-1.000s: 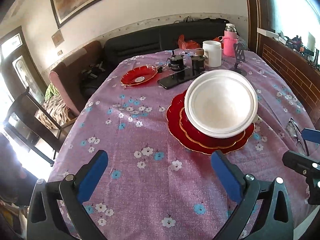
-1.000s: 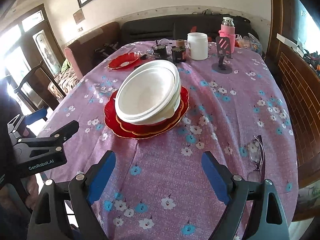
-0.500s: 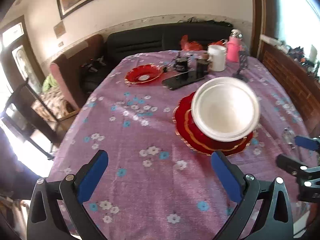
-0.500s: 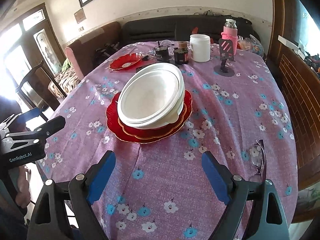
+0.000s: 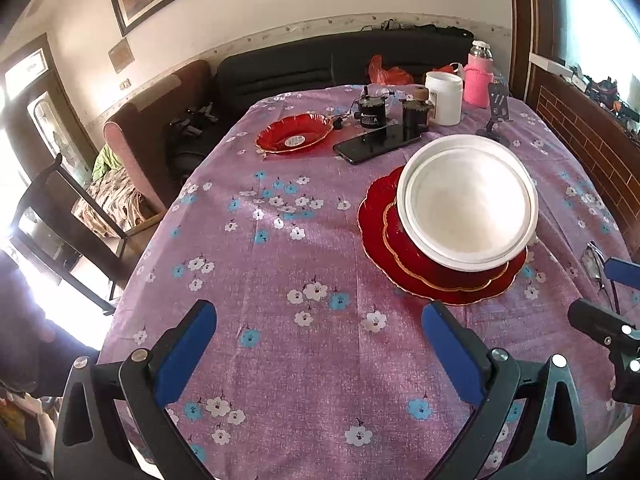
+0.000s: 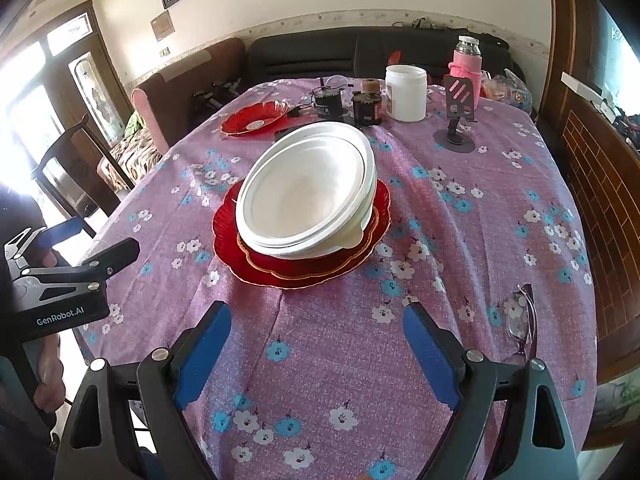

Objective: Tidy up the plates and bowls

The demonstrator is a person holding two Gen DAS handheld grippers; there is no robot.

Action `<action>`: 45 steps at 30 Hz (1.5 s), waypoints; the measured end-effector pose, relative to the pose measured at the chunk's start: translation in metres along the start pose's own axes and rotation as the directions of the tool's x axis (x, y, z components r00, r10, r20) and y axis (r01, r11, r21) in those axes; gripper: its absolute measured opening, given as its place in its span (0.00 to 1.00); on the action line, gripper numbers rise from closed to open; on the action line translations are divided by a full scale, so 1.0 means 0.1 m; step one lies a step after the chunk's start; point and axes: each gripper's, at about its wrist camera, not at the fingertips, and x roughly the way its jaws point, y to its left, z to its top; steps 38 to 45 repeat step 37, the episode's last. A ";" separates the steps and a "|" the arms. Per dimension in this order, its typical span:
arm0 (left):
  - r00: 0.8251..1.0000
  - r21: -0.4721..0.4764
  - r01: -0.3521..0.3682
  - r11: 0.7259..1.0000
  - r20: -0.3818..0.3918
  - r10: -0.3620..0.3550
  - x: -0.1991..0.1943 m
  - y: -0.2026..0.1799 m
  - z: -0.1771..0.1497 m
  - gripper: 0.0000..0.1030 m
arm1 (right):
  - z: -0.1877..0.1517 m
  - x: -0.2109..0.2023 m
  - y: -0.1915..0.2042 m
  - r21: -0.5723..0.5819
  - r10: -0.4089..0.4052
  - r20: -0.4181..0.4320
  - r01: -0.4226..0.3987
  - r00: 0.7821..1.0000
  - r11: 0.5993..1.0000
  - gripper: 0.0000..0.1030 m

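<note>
In the left wrist view the left gripper (image 5: 316, 344) fills the bottom of the frame, its blue-padded jaws spread wide and holding nothing, over the flowered cloth of the desk (image 5: 280, 264). The white bowls (image 5: 468, 204), nested and tilted, sit on stacked red plates (image 5: 436, 276) at centre right, above and to the right of the right-hand fingertip and apart from it. A single red plate (image 5: 294, 134) lies at upper centre, well apart, beside a dark phone (image 5: 378, 142).

In the right wrist view the right gripper (image 6: 316, 342) is likewise wide and empty at the bottom; the white bowls (image 6: 308, 196) on the red plates (image 6: 296, 268) lie straight above the gap, in mid-frame. Spectacles (image 6: 520, 316) rest at lower right.
</note>
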 end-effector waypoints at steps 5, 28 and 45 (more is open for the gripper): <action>1.000 0.016 -0.013 1.000 -0.007 0.013 0.00 -0.04 -0.02 1.00 | -0.01 0.00 -0.02 0.008 0.002 0.000 -0.002 1.000 1.000 0.88; 1.000 0.045 -0.022 0.999 -0.009 0.023 -0.04 -0.08 -0.04 1.00 | -0.05 -0.03 -0.04 0.024 0.005 -0.002 -0.005 1.000 1.000 0.88; 0.998 -0.013 0.050 0.999 -0.029 -0.051 -0.03 0.06 -0.03 1.00 | -0.06 -0.02 -0.05 0.039 -0.002 -0.010 0.003 1.000 0.999 0.88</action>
